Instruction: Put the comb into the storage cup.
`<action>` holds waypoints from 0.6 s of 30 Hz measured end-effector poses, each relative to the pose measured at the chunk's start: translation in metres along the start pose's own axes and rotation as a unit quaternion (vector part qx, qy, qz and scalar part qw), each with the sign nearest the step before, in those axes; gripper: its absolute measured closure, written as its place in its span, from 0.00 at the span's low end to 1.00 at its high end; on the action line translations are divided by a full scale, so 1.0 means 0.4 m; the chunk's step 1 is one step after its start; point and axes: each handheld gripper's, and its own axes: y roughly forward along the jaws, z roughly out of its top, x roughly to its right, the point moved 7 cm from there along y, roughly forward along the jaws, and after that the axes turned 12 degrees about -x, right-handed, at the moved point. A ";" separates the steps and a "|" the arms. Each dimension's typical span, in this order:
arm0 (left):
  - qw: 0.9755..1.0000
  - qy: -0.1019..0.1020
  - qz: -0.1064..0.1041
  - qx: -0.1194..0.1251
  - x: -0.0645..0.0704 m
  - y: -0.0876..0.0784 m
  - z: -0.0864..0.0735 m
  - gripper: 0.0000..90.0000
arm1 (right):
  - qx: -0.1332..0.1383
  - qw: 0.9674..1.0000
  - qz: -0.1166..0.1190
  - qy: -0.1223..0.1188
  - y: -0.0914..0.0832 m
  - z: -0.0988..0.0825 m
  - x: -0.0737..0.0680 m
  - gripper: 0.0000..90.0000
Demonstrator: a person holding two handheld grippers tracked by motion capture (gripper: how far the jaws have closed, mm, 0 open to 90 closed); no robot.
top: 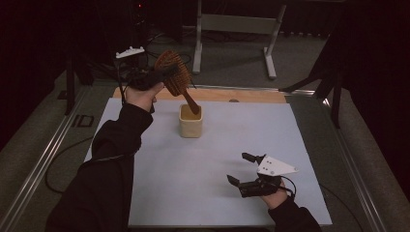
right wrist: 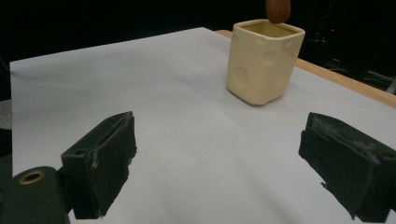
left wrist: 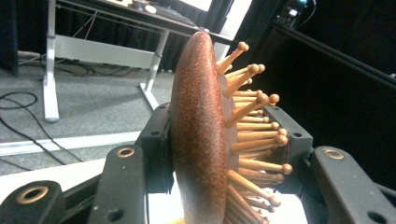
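The left tongs grip the brush by its head, handle slanting down into the cup below them, while the right tongs gape wide, well apart.

High view looks down on table; gripper views sit close — right shares cup.
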 end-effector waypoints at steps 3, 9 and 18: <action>1.000 -0.004 0.003 -0.003 -0.010 0.008 -0.009 0.57 | 0.002 1.000 0.000 0.001 -0.002 0.000 0.002 0.11; 1.000 -0.007 0.010 -0.011 -0.028 0.029 -0.027 0.57 | 0.002 1.000 0.002 0.002 0.001 -0.001 0.002 0.11; 1.000 -0.013 0.013 -0.018 -0.047 0.058 -0.053 0.57 | 0.000 1.000 0.001 0.001 0.001 -0.003 0.002 0.11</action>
